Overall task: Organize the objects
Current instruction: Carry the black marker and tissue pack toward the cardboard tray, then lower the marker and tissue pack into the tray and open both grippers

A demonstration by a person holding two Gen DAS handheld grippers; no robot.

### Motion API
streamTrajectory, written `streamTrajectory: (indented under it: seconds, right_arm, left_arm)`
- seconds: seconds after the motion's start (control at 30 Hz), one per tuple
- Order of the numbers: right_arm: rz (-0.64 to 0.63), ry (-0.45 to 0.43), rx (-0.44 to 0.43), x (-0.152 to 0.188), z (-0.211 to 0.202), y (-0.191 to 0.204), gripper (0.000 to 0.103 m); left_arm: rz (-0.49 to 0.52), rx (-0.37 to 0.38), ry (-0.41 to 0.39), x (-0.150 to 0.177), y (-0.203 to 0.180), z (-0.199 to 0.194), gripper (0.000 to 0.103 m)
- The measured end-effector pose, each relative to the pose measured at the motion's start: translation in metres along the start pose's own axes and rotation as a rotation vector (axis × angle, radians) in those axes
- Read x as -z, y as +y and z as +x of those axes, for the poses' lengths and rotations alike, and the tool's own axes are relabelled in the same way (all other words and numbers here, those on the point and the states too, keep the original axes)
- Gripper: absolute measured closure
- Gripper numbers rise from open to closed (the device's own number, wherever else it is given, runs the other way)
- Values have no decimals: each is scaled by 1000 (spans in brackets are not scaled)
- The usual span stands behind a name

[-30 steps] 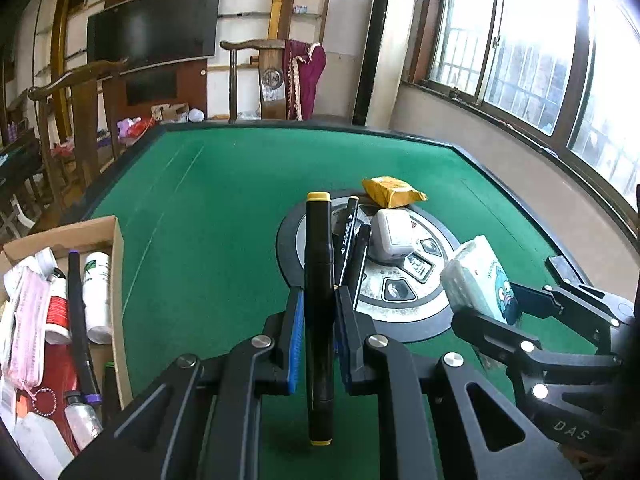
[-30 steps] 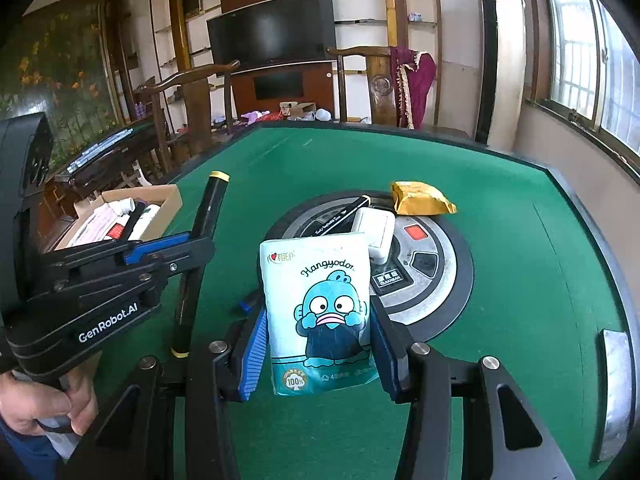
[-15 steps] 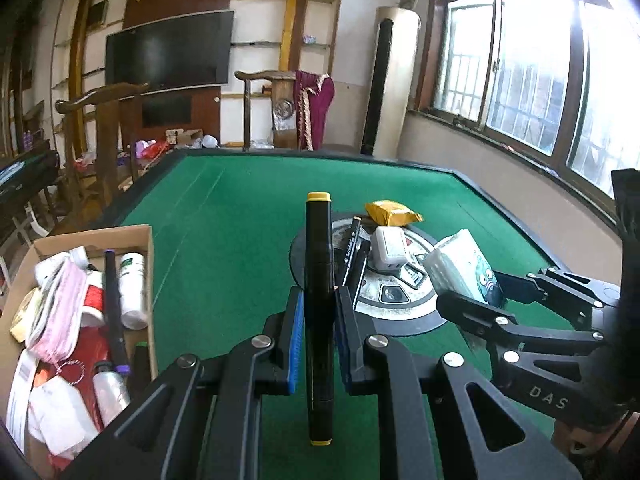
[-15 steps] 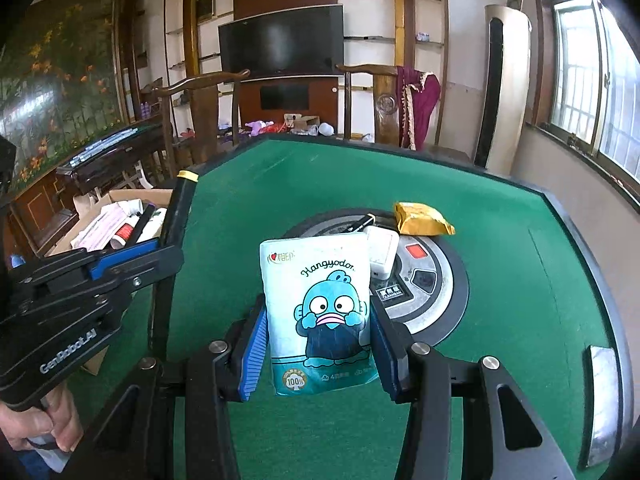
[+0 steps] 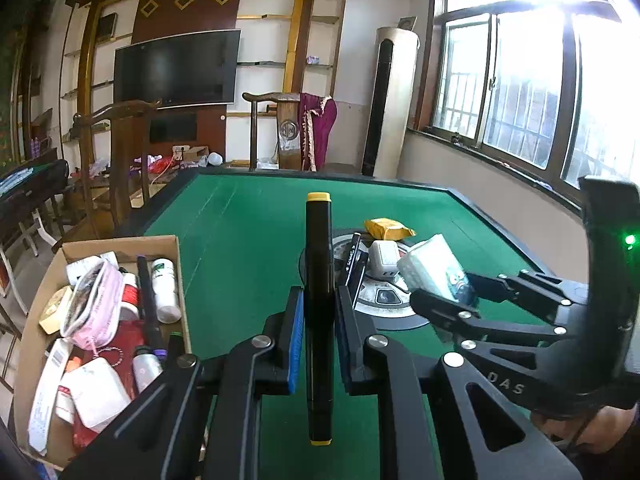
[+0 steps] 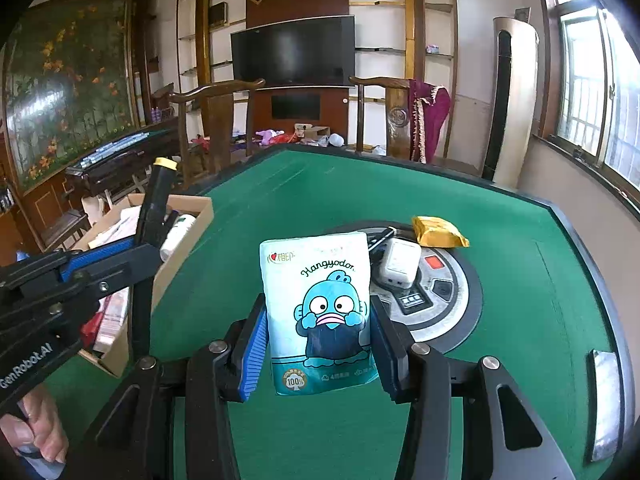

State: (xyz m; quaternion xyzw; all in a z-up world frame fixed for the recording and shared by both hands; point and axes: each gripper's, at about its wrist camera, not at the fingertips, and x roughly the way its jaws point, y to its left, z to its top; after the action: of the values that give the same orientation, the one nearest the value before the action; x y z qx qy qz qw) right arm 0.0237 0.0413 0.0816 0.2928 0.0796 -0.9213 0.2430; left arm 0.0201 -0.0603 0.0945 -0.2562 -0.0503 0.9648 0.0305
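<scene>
My left gripper (image 5: pixel 318 344) is shut on a black marker with yellow ends (image 5: pixel 318 280), held upright above the green table (image 5: pixel 240 248). My right gripper (image 6: pixel 318 344) is shut on a light blue tissue pack with a cartoon fish (image 6: pixel 320 308), also held above the table. Each gripper shows in the other's view: the right one with the tissue pack (image 5: pixel 436 272) to the right, the left one with the marker (image 6: pixel 154 216) to the left. A cardboard box (image 5: pixel 40 320) full of toiletries sits at the table's left edge.
On the round centre panel (image 6: pixel 448 292) lie a white charger (image 6: pixel 398 262), a yellow packet (image 6: pixel 438 232) and black pens (image 5: pixel 354 264). Wooden chairs (image 6: pixel 216 120) stand beyond the far edge. A window wall runs along the right.
Both grippers have risen and pulled back from the centre panel with their loads. The box has come further into the left wrist view.
</scene>
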Motion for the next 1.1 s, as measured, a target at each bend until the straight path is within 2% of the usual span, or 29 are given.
streamTrajectory:
  seconds: [0.27, 0.47, 1.1]
  right_arm:
    - [9, -4, -56, -2, -2, 22, 52]
    - [1, -7, -103, -3, -1, 45, 52]
    - [-102, 32, -243, -8, 20, 137, 51]
  left_arm:
    - [-45, -4, -26, -1, 30, -37, 88]
    - [-91, -37, -47, 1, 61, -62, 88]
    - [-238, -147, -54, 24, 157, -99, 88]
